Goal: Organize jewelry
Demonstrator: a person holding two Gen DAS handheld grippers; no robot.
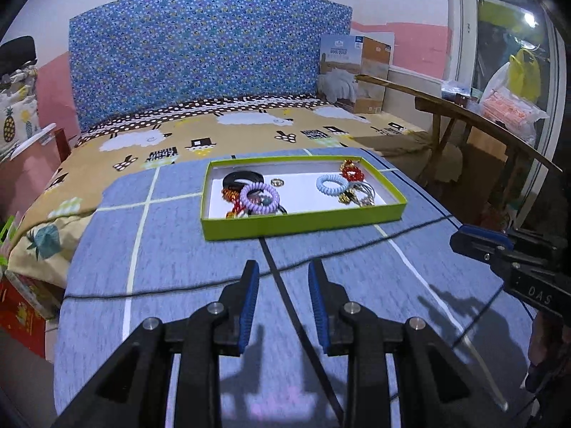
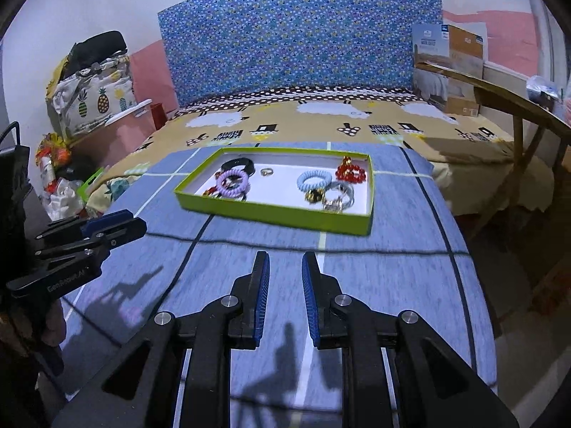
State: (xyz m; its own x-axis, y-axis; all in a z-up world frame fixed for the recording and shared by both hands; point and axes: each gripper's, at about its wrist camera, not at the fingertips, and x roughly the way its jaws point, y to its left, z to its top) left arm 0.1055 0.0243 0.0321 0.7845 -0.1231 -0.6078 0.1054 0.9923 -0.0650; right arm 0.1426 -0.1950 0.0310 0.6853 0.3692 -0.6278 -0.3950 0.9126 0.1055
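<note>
- The left claw [image 1: 283,267] is spread and empty; the right claw [image 2: 285,258] is also parted with nothing between its pads.
- Both hover over the blue checked cloth [image 1: 171,249], near the green tray [image 1: 303,223] ahead.
- In the tray, a purple coil tie [image 1: 259,195] half hides a tangle beneath it.
- The metallic cluster [image 2: 337,196] beside the blue coil tie [image 2: 314,180] is too small to identify.

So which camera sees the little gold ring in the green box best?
The right wrist view, just barely: the ring lies alone on the white floor of the green box, a bit nearer and clearer. The left wrist view shows it too, equally unblocked but slightly smaller.
</note>
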